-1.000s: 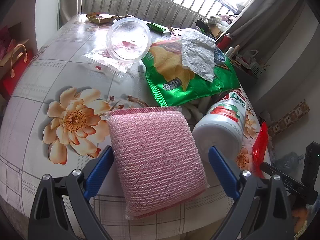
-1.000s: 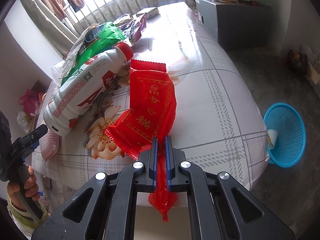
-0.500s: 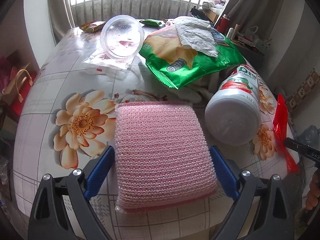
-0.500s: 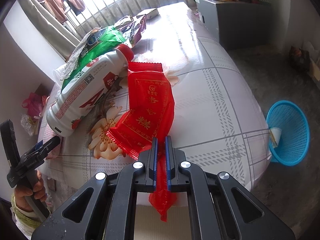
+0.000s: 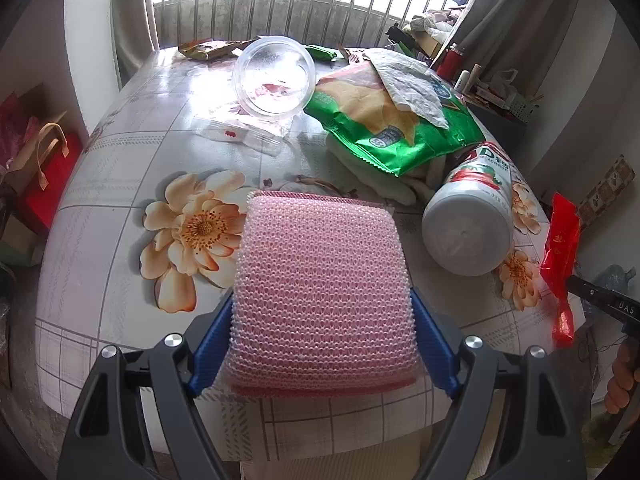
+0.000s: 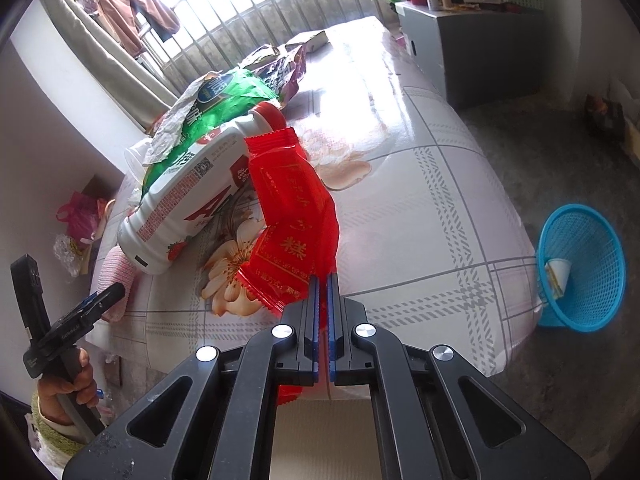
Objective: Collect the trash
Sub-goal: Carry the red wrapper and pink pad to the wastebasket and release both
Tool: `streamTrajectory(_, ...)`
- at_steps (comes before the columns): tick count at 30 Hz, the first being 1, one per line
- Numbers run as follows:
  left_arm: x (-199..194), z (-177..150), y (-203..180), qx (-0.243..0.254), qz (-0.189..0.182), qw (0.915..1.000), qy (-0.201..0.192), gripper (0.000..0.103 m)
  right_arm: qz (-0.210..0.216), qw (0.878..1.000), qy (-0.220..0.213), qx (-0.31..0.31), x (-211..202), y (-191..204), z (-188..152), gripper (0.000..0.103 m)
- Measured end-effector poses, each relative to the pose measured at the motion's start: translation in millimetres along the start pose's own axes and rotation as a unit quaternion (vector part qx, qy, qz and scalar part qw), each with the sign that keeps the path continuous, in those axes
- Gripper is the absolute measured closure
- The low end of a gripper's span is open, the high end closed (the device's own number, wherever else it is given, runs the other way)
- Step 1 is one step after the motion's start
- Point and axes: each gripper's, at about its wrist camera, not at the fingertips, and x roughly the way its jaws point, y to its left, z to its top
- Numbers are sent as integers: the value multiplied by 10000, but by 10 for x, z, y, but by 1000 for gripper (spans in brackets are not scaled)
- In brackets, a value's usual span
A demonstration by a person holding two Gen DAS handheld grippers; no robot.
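The left gripper (image 5: 322, 322) has been brought over the sponge (image 5: 320, 292) at the tabletop's near edge, its jaws closing until the pads touch both sides. The wrapper (image 6: 294, 216) stays pinched by the right gripper (image 6: 323, 292); both await the basket (image 6: 580, 268).

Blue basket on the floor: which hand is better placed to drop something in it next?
Right. The right claw is shut on the red wrapper, and the blue basket sits on the floor on its side. The left claw is closing around the pink sponge on the table.
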Motion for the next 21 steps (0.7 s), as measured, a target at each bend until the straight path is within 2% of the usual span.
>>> streamTrajectory(13, -415, -3, 126, -183, -149, 9978, -620, 24, 153, 9994, -295, 79, -255, 14, 24, 102)
streamTrajectory(21, -718, 65, 70, -53, -316, 9932, -1117, 24, 191, 9986, -476, 81, -403, 23, 8, 102)
